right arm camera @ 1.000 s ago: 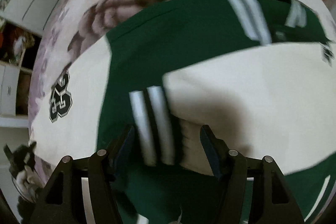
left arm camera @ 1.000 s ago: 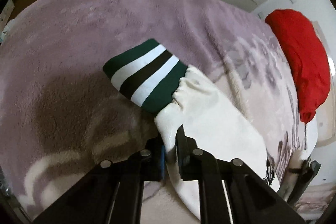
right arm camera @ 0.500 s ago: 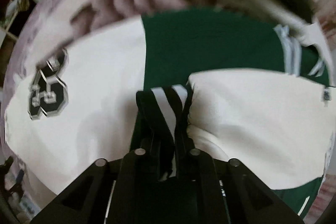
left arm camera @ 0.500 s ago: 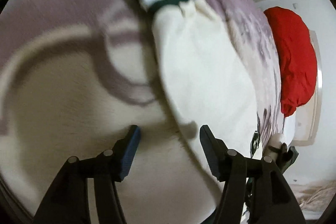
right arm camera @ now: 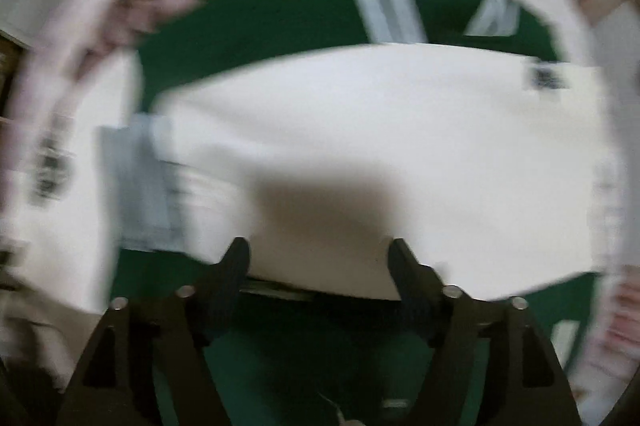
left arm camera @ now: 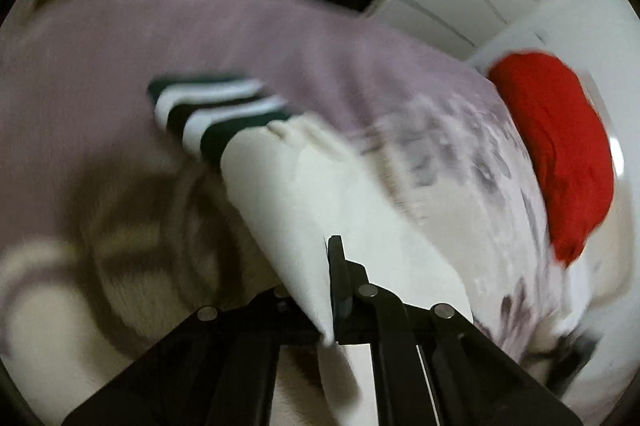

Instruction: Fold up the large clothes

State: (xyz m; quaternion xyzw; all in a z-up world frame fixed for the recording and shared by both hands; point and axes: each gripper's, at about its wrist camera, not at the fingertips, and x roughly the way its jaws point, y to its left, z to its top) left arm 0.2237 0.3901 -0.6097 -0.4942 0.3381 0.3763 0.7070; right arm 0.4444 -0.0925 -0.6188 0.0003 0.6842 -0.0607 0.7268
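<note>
Left wrist view: left gripper (left arm camera: 330, 290) pinching the cream sleeve (left arm camera: 320, 194) of the jacket, fingers together on the fabric, striped cuff (left arm camera: 212, 110) trailing ahead across the lilac blanket (left arm camera: 280, 42) on the bed. Red garment (left arm camera: 560, 154) lying well apart at the right.

Right wrist view: right gripper (right arm camera: 318, 258) hanging wide apart, clamping nothing, just above the other cream sleeve (right arm camera: 380, 146), already lying folded over the green body (right arm camera: 248, 26). Heavy blur here, so probably not touching.

Risks: sleeve slipping out of the thin pinch on a fast swing, cuff landing bunched; blanket pile possibly snagging and dragging the laid sleeve askew.
</note>
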